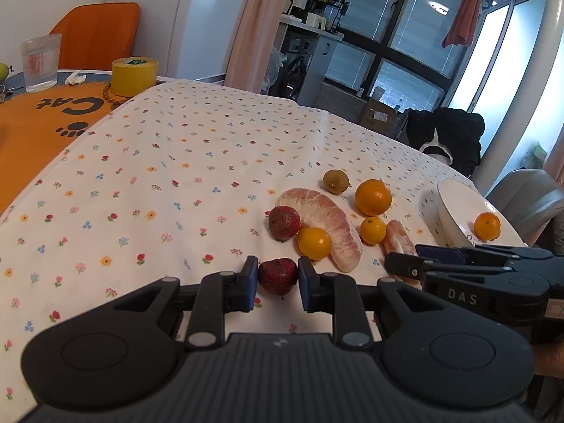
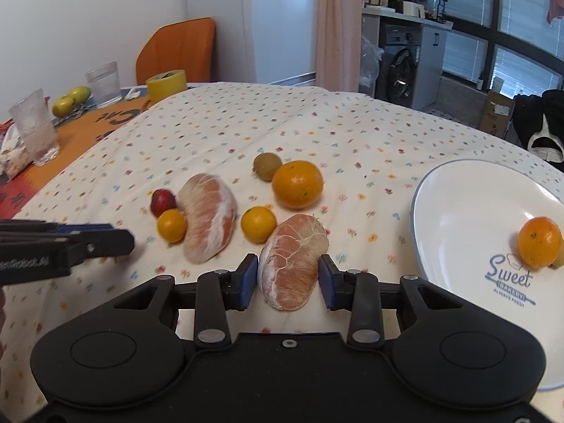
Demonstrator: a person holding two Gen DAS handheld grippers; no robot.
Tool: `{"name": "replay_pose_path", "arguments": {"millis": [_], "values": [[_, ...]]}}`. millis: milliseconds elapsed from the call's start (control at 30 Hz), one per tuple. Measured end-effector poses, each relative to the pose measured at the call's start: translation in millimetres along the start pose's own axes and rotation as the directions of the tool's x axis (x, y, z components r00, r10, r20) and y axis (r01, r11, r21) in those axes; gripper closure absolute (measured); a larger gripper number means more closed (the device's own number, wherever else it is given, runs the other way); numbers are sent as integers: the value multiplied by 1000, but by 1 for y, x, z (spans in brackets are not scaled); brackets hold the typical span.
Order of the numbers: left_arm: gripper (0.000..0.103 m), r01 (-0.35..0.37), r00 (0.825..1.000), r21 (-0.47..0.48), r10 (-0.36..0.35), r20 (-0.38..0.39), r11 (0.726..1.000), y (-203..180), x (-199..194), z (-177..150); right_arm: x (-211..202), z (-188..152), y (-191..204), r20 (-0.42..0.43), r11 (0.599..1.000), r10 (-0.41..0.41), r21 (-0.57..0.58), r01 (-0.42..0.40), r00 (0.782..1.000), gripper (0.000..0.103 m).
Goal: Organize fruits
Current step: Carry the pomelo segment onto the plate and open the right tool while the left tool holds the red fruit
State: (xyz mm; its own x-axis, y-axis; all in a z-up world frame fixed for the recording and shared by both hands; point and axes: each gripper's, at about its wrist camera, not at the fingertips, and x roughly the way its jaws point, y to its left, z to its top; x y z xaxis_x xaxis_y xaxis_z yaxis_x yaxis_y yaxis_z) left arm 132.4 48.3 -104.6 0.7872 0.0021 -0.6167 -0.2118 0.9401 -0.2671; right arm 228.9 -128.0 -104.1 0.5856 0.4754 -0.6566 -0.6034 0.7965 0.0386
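Note:
My left gripper [image 1: 277, 278] is shut on a dark red strawberry [image 1: 277, 276] resting on the floral tablecloth. Just beyond it lie a second strawberry [image 1: 284, 222], a small orange [image 1: 314, 243] and a large peeled pomelo segment [image 1: 322, 218]. My right gripper [image 2: 288, 276] is shut on a smaller pomelo segment [image 2: 292, 268], also down on the cloth. Behind that are a small orange [image 2: 258, 224], a big orange [image 2: 297, 184] and a brownish kiwi [image 2: 267, 165]. At the right, a white plate [image 2: 458, 218] holds one orange [image 2: 539, 241].
The left gripper [image 2: 127, 238] reaches in at the left edge of the right wrist view. Far left on an orange mat [image 2: 88, 130] stand two glasses [image 2: 33, 127], a yellow tape roll [image 2: 166, 84] and green apples [image 2: 70, 98]. An orange chair [image 2: 176, 51] stands behind.

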Motion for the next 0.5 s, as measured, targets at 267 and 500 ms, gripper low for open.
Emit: {"name": "replay_pose_path", "arguments": {"millis": [267, 500], "values": [[80, 4, 1000, -6, -4, 0, 1000, 0, -2, -2, -4, -2, 0, -19, 1000, -14, 8, 15, 1000, 63], [80, 6, 1000, -13, -6, -3, 1000, 2, -1, -3, 0, 1, -1, -15, 999, -8, 45, 9, 1000, 56]]}}
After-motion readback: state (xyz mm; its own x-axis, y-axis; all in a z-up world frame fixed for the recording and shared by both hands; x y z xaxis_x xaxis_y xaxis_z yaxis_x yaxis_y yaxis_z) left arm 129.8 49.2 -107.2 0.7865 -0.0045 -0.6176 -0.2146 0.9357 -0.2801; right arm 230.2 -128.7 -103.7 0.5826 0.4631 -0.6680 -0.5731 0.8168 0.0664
